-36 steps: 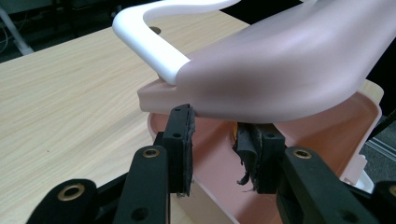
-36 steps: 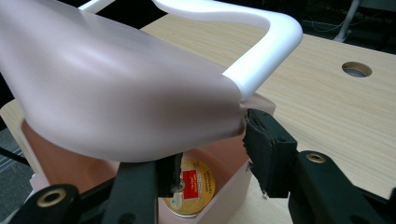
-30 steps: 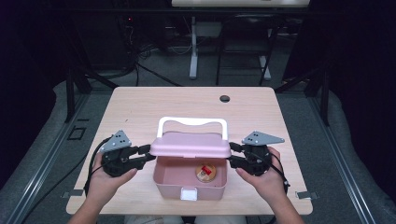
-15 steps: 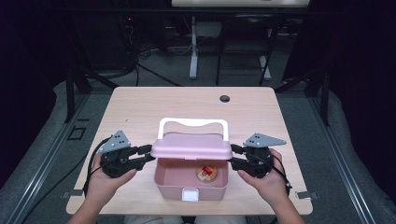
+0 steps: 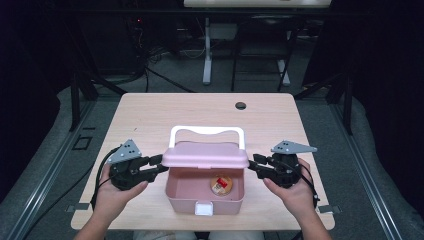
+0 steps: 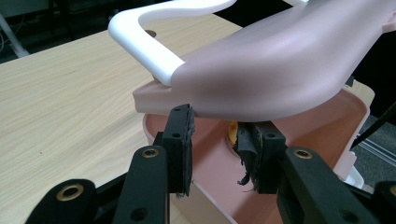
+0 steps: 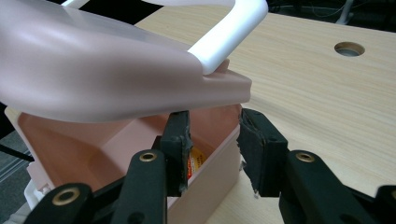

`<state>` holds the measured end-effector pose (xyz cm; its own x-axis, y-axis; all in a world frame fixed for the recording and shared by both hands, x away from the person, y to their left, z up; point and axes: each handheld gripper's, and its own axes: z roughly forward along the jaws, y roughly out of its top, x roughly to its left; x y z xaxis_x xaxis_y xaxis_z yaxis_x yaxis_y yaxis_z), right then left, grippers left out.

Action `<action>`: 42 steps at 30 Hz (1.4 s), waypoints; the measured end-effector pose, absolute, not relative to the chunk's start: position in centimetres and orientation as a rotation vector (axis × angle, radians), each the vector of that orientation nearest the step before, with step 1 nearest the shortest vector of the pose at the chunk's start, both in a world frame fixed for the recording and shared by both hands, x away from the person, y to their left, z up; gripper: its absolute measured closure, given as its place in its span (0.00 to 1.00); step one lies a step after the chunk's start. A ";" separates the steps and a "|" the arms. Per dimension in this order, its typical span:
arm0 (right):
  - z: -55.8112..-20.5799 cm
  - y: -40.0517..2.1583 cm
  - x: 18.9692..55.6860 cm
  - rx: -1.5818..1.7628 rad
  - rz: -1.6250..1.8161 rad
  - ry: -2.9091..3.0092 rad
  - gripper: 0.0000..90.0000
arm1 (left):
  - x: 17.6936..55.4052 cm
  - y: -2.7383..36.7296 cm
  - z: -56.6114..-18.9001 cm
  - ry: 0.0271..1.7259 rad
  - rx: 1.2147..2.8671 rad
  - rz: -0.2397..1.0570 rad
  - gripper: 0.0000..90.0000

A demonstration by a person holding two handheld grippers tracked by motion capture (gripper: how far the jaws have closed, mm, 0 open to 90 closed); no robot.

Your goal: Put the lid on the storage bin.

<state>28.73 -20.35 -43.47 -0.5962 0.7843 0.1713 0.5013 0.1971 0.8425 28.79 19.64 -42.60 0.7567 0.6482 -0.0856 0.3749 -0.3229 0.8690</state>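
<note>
A pink box (image 5: 205, 202) stands on the table near its front edge. A small round yellow and red item (image 5: 220, 184) lies inside. The pink lid (image 5: 205, 155) with a white handle (image 5: 207, 131) hovers tilted above the box's back half. My left gripper (image 5: 161, 164) is at the lid's left end, open. In the left gripper view its jaws straddle the box's wall, and the lid (image 6: 280, 70) rests just over the fingertips (image 6: 183, 135). My right gripper (image 5: 251, 164) is open at the lid's right end. It (image 7: 215, 135) straddles the opposite wall under the lid (image 7: 102, 70).
The light wooden table (image 5: 150, 115) has a round cable hole (image 5: 240, 105) at the back right. A white latch (image 5: 203, 208) sits on the box's front wall. Dark floor, cables and stands surround the table.
</note>
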 end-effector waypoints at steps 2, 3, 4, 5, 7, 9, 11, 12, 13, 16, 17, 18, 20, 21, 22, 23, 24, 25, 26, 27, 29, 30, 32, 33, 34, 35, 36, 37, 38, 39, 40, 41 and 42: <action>-43.5 -20.4 28.8 1.220 1.341 2.177 0.72 | 28.7 19.7 -42.7 0.780 1.944 0.342 0.72; -43.5 -20.4 28.8 1.220 1.329 2.174 0.74 | 28.7 19.8 -42.7 0.778 1.947 0.343 0.72; -43.5 -20.5 28.8 1.223 1.321 2.163 0.74 | 28.7 19.8 -42.7 0.781 1.950 0.338 0.72; -43.5 -20.6 28.8 1.227 1.329 2.153 0.74 | 28.7 19.8 -42.8 0.781 1.957 0.341 0.72; -43.3 -20.8 28.8 1.233 1.337 2.148 0.74 | 28.7 19.8 -42.8 0.782 1.955 0.335 0.72; -43.1 -21.3 28.8 1.246 1.352 2.132 0.74 | 28.6 19.7 -43.0 0.780 1.960 0.334 0.72; -43.1 -21.5 28.8 1.247 1.360 2.124 0.74 | 28.5 19.7 -43.1 0.780 1.962 0.336 0.72; -43.1 -21.5 28.8 1.257 1.358 2.123 0.74 | 28.5 19.7 -43.2 0.781 1.959 0.338 0.72; -43.1 -21.5 28.8 1.258 1.355 2.126 0.74 | 28.5 19.7 -43.3 0.781 1.959 0.338 0.72; -43.2 -21.5 28.8 1.256 1.354 2.128 0.74 | 28.3 19.8 -43.5 0.782 1.963 0.333 0.72; -43.2 -21.5 28.8 1.257 1.357 2.128 0.74 | 28.3 19.8 -43.5 0.783 1.963 0.332 0.72; -43.2 -21.5 28.8 1.255 1.358 2.126 0.74 | 28.2 19.8 -43.6 0.783 1.965 0.333 0.73; -43.3 -21.6 28.9 1.255 1.360 2.126 0.74 | 28.1 19.8 -43.7 0.785 1.968 0.330 0.73; -43.4 -21.6 28.9 1.258 1.364 2.123 0.74 | 28.0 19.8 -43.8 0.784 1.965 0.329 0.73; -43.4 -21.6 28.9 1.261 1.358 2.127 0.74 | 28.0 19.9 -43.8 0.783 1.969 0.329 0.73; -43.5 -21.6 29.0 1.263 1.360 2.127 0.74 | 27.9 19.9 -43.8 0.783 1.971 0.328 0.73; -43.5 -21.5 29.0 1.264 1.361 2.126 0.74 | 27.9 20.0 -43.9 0.784 1.972 0.330 0.73; -43.5 -21.5 29.0 1.263 1.360 2.129 0.74 | 27.8 20.0 -43.9 0.783 1.971 0.331 0.73; -43.5 -21.5 29.0 1.262 1.360 2.130 0.74 | 27.7 20.1 -44.0 0.784 1.970 0.330 0.73; -43.5 -21.4 29.0 1.259 1.361 2.130 0.74 | 27.6 20.1 -44.0 0.785 1.971 0.329 0.73; -43.5 -21.4 29.0 1.259 1.364 2.129 0.74 | 27.5 20.2 -44.1 0.787 1.975 0.326 0.73; -43.5 -21.4 29.0 1.262 1.363 2.127 0.74 | 27.4 20.2 -44.2 0.788 1.974 0.326 0.73; -43.5 -21.5 29.0 1.265 1.365 2.126 0.74 | 27.3 20.3 -44.4 0.789 1.977 0.324 0.73; -43.6 -21.5 29.0 1.265 1.366 2.124 0.74 | 27.2 20.4 -44.5 0.791 1.985 0.320 0.73; -43.6 -21.5 29.0 1.268 1.363 2.127 0.73 | 27.2 20.5 -44.7 0.795 1.985 0.317 0.73; -43.6 -21.5 29.0 1.268 1.364 2.126 0.73 | 27.1 20.6 -44.8 0.800 1.982 0.314 0.73; -43.6 -21.5 29.0 1.268 1.366 2.125 0.73 | 27.1 20.6 -44.9 0.804 1.979 0.315 0.73; -43.6 -21.5 29.0 1.268 1.367 2.125 0.73 | 27.1 20.7 -45.0 0.803 1.984 0.314 0.73; -43.6 -21.5 29.0 1.268 1.365 2.127 0.73 | 27.0 20.8 -45.1 0.810 1.984 0.310 0.73; -43.6 -21.5 29.1 1.272 1.366 2.128 0.73 | 27.0 20.9 -45.2 0.816 1.983 0.306 0.73; -43.7 -21.5 29.1 1.271 1.368 2.129 0.73 | 26.9 20.9 -45.3 0.816 1.986 0.308 0.73; -43.7 -21.4 29.1 1.268 1.368 2.127 0.73 | 26.9 21.0 -45.4 0.814 1.992 0.308 0.73; -43.7 -21.4 29.1 1.271 1.369 2.128 0.73 | 26.9 21.0 -45.6 0.818 1.993 0.301 0.73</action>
